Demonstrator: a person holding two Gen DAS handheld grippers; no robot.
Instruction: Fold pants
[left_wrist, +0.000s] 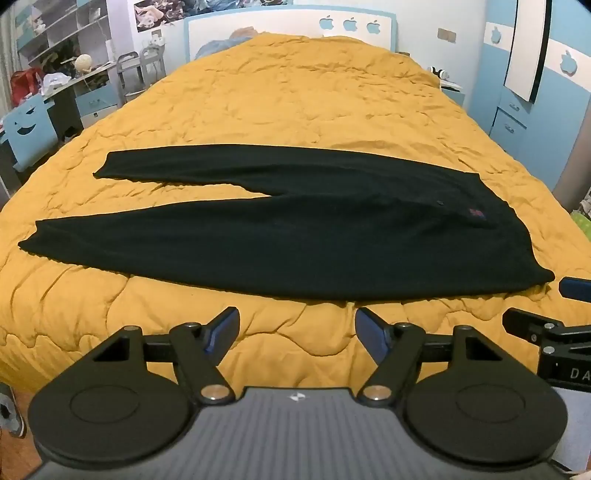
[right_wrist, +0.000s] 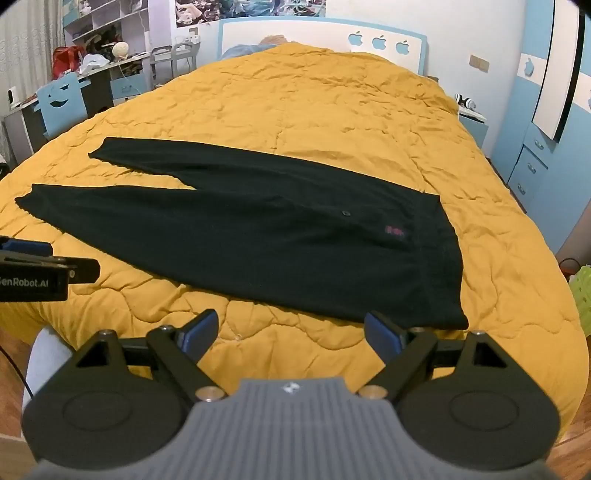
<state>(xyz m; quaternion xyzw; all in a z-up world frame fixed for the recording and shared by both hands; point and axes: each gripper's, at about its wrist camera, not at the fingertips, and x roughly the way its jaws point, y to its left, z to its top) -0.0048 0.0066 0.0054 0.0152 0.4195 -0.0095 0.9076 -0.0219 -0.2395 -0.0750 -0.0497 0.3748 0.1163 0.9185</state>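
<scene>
At the near edge of the bed, the left gripper hung with its jaws spread wide and nothing between them, and the right gripper beside it was equally agape and empty — both poised short of the cloth, presumably to pick a first hold. Just beyond their fingertips lay the black pants, flat on the mustard quilt, waistband toward the right and the two legs splayed leftward in a narrow V. Spread so, the near leg seemed ready to be laid over the far leg — no fold had yet been made.
</scene>
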